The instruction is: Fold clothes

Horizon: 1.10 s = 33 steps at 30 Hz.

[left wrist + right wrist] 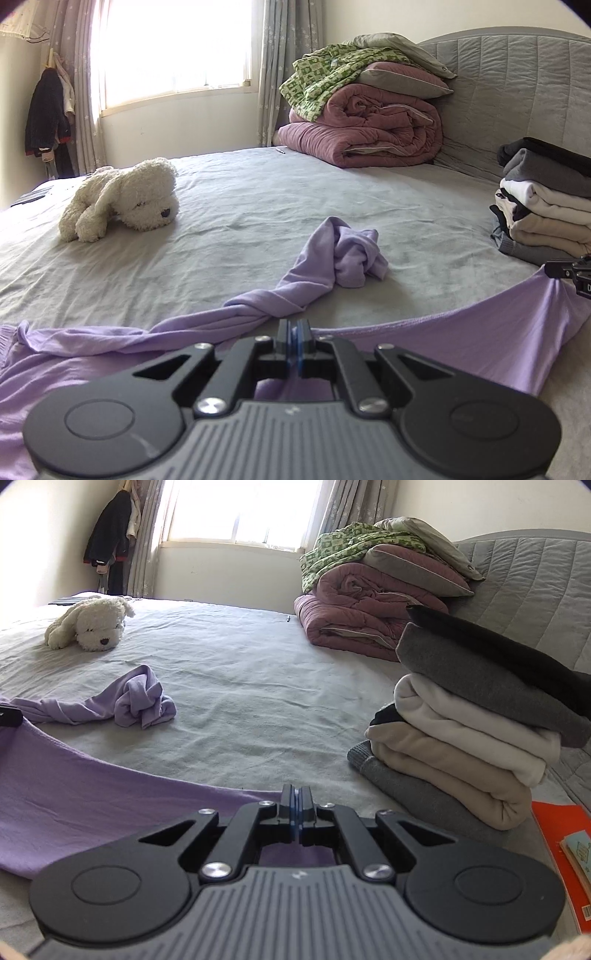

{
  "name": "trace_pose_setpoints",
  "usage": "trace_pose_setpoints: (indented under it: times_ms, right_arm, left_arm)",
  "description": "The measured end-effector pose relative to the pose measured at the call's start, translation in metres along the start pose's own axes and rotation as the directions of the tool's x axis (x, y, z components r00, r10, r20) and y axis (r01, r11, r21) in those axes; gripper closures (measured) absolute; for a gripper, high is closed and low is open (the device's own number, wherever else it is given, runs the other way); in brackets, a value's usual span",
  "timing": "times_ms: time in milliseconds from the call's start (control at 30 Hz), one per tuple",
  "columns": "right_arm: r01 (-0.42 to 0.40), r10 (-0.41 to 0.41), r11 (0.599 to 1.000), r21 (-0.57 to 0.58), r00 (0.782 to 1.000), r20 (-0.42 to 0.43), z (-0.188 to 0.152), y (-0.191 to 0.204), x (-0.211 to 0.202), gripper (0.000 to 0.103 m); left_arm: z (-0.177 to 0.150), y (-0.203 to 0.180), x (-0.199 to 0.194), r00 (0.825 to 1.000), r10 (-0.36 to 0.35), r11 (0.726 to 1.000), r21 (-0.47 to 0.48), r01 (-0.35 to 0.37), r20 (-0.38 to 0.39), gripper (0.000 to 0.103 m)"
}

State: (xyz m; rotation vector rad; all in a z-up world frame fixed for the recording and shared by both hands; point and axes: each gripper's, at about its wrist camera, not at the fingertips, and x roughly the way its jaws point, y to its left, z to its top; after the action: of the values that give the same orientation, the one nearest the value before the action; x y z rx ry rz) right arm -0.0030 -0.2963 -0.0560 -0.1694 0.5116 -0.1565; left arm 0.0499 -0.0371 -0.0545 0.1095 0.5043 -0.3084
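Step in hand: spreading the lilac long-sleeved knit top [461,343] for folding, judging by the grip. Left gripper [294,341] has its fingers clenched on the fabric near the twisted sleeve's root; right gripper [296,812] has its fingers clenched on the top's edge too. Cloth hangs stretched between them, low over the near part of the grey-sheeted bed [240,192].

Next move likely calls for laying the body flat, then untwisting the sleeve. One sleeve [332,254] is roped and ends in a bunched knot further out on the sheet, so it won't fold clean as is.

Fabric looks thin, soft, wrinkled. Stack of folded grey, white and beige clothes [469,720] sits to the right, presumably the destination.
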Motion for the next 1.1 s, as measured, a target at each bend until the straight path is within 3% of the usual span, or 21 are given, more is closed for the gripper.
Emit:
trace_pose_setpoints:
  times_ms: [267,300,333,367,400,433,467,533,633,733,900,967,1033,1100]
  right_arm:
    - [0.024,-0.025,1.0,-0.005,0.995,-0.101,-0.008,0.019,0.039,0.1]
    - [0.02,-0.02,1.0,0.003,0.994,-0.104,-0.007,0.018,0.037,0.097]
    - [0.015,-0.013,1.0,0.021,0.994,-0.11,-0.005,0.015,0.034,0.088]
    - [0.017,-0.012,0.999,0.041,0.993,-0.115,-0.003,0.012,0.03,0.082]
    - [0.021,-0.014,0.998,0.062,0.993,-0.117,-0.001,0.007,0.026,0.078]
    - [0.023,-0.013,0.996,0.09,0.993,-0.117,0.001,0.001,0.021,0.067]
    - [0.023,-0.008,0.992,0.123,0.993,-0.119,0.003,-0.006,0.017,0.063]
    - [0.016,0.012,0.977,0.21,0.991,-0.131,0.004,-0.024,0.007,0.063]
    - [0.005,0.05,0.937,0.35,0.988,-0.147,0.004,-0.053,-0.009,0.063]
    - [0.02,0.081,0.871,0.491,0.98,-0.183,-0.009,-0.082,-0.024,0.063]
    - [0.048,0.123,0.771,0.635,0.967,-0.223,-0.033,-0.112,-0.038,0.065]
    - [0.051,0.137,0.744,0.667,0.964,-0.227,-0.039,-0.118,-0.037,0.073]
    - [0.046,0.15,0.718,0.694,0.964,-0.22,-0.042,-0.122,-0.034,0.075]
    - [0.028,0.163,0.701,0.713,0.966,-0.199,-0.043,-0.122,-0.027,0.075]
  left_arm:
    - [-0.013,0.003,0.016,0.996,0.006,1.0,0.003,-0.005,-0.091,0.098]
    - [-0.013,0.003,0.015,0.995,-0.004,1.0,0.003,0.004,-0.097,0.091]
    - [-0.012,0.003,0.014,0.994,-0.015,1.0,0.002,0.016,-0.108,0.084]
    - [-0.012,0.002,0.013,0.993,-0.024,1.0,0.006,0.025,-0.112,0.069]
    - [-0.012,0.0,0.011,0.993,-0.032,0.999,0.011,0.033,-0.113,0.064]
    - [-0.012,-0.002,0.007,0.993,-0.04,0.999,0.023,0.043,-0.111,0.064]
    - [-0.011,-0.005,0.003,0.993,-0.053,0.998,0.037,0.057,-0.11,0.063]
    - [-0.009,-0.01,-0.005,0.991,-0.08,0.994,0.06,0.087,-0.106,0.059]
    - [-0.007,-0.019,-0.021,0.988,-0.124,0.987,0.091,0.133,-0.093,0.052]
    - [-0.007,-0.028,-0.037,0.977,-0.196,0.971,0.118,0.206,-0.085,0.05]
    - [-0.017,-0.049,-0.066,0.936,-0.337,0.913,0.21,0.35,-0.096,0.05]
    - [-0.025,-0.058,-0.07,0.925,-0.358,0.89,0.253,0.38,-0.129,0.05]
    - [-0.034,-0.068,-0.073,0.912,-0.376,0.863,0.295,0.409,-0.165,0.05]
    - [-0.042,-0.074,-0.07,0.915,-0.355,0.858,0.324,0.4,-0.19,0.055]
